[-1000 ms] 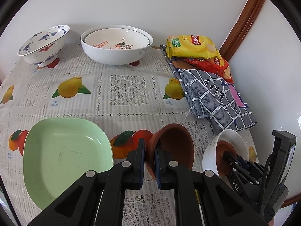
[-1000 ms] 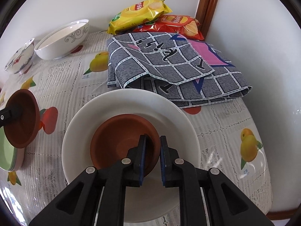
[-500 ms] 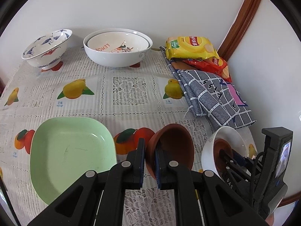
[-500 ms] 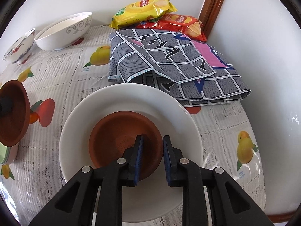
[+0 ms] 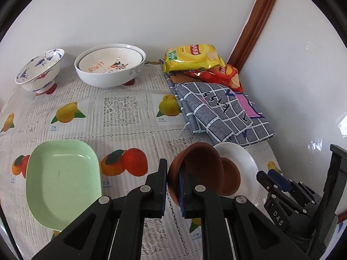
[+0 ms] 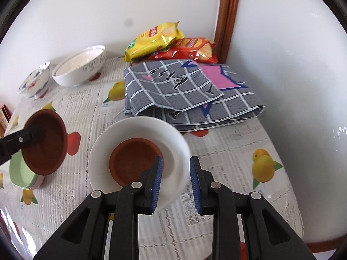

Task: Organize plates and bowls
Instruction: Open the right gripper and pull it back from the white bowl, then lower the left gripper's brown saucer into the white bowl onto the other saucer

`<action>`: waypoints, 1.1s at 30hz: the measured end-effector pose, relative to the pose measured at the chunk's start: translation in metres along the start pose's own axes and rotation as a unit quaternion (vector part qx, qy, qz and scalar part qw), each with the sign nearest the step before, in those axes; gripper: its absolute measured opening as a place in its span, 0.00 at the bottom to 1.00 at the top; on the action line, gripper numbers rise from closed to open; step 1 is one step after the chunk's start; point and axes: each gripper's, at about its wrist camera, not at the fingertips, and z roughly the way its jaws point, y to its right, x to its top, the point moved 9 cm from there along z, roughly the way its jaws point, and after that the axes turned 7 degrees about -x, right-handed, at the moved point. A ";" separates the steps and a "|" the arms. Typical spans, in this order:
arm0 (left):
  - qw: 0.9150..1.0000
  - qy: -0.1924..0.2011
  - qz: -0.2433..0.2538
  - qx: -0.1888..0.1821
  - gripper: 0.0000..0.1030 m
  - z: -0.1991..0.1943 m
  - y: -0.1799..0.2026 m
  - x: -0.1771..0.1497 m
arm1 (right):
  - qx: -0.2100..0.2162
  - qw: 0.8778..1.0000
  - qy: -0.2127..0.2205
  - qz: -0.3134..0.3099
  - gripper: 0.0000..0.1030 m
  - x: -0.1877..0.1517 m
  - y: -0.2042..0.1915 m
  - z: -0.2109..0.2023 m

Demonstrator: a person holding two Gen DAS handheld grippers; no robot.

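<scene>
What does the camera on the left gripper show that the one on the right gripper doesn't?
Only the left wrist view shows the whole inside of the green dish, the LEMON lettering in the nested white bowls, and the right gripper from the side.

Only the right wrist view shows the right gripper's jaws opening, with nothing pinched between them.

Both show the left gripper shut on a brown bowl, a second brown bowl in the white plate, the chip bags and the checked cloth.
</scene>
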 end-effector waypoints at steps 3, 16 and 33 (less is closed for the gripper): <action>1.000 -0.001 0.009 -0.007 0.09 0.003 0.016 -0.001 | -0.005 1.000 0.010 0.013 0.25 0.000 0.018 -0.011; 0.999 -0.030 0.020 -0.017 0.09 0.042 0.055 -0.012 | -0.037 0.998 0.010 0.050 0.25 -0.019 0.087 -0.020; 0.999 -0.053 0.014 -0.004 0.09 0.079 0.060 -0.018 | -0.036 0.997 -0.009 0.072 0.25 -0.031 0.109 -0.001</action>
